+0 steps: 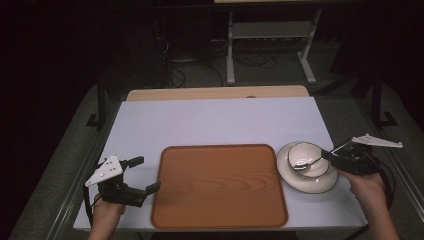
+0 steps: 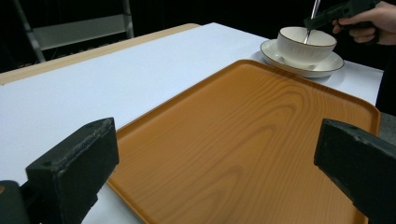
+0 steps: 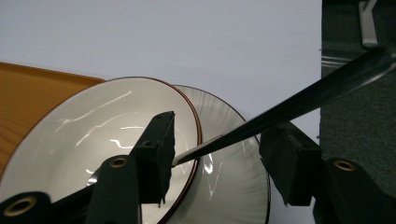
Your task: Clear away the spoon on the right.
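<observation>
We have the spoon (image 1: 306,164) lying in the bowl (image 1: 311,150) at frame right; right gripper (image 3: 217,154) jaws apart around its handle, left gripper (image 1: 145,175) wide open, tray (image 1: 220,185) still bare.

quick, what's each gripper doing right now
left gripper: open, holding nothing, beside the tray
right gripper: open, spoon loose between jaws over the bowl

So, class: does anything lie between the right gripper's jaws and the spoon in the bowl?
Nothing visible does. The spoon passes between the open jaws of the right gripper, its handle leaning on the rim of the bowl, which sits on the saucer; one jaw hangs over the bowl.
</observation>
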